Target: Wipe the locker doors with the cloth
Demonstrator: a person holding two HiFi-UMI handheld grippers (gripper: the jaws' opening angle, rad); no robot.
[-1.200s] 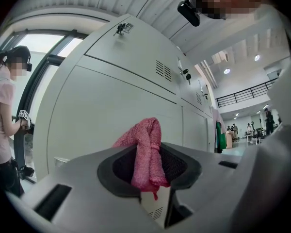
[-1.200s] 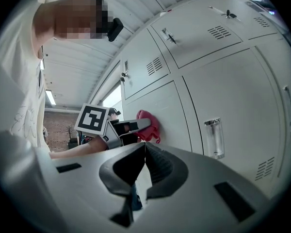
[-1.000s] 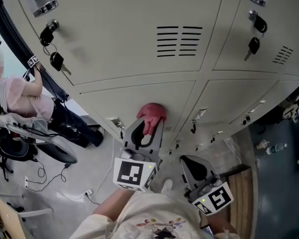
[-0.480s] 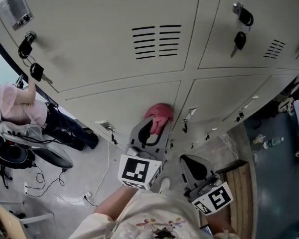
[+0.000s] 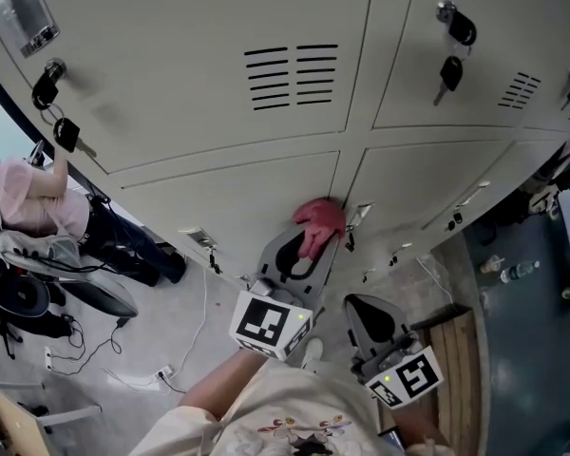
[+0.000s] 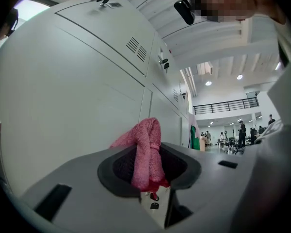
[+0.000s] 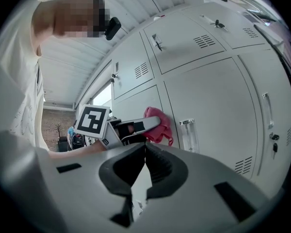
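Note:
My left gripper (image 5: pixel 309 247) is shut on a pink cloth (image 5: pixel 320 222) and presses it against a lower beige locker door (image 5: pixel 237 202), near that door's right edge. In the left gripper view the cloth (image 6: pixel 145 152) hangs bunched between the jaws, its top touching the door (image 6: pixel 63 106). My right gripper (image 5: pixel 369 319) hangs lower, away from the lockers, shut with nothing in it. From the right gripper view the closed jaws (image 7: pixel 145 158) point toward the left gripper (image 7: pixel 153 122) and the cloth (image 7: pixel 159 126) on the door.
Keys (image 5: pixel 65 131) hang from the locks of the upper doors, one more (image 5: pixel 448 69) to the right. A vent (image 5: pixel 290 76) is in the upper door. A seated person (image 5: pixel 38 207) and cables are at the left. A wooden board (image 5: pixel 461 359) lies on the floor at the right.
The left gripper has slid the cloth to the right along the lower door, toward its right edge. The right gripper has stayed where it was.

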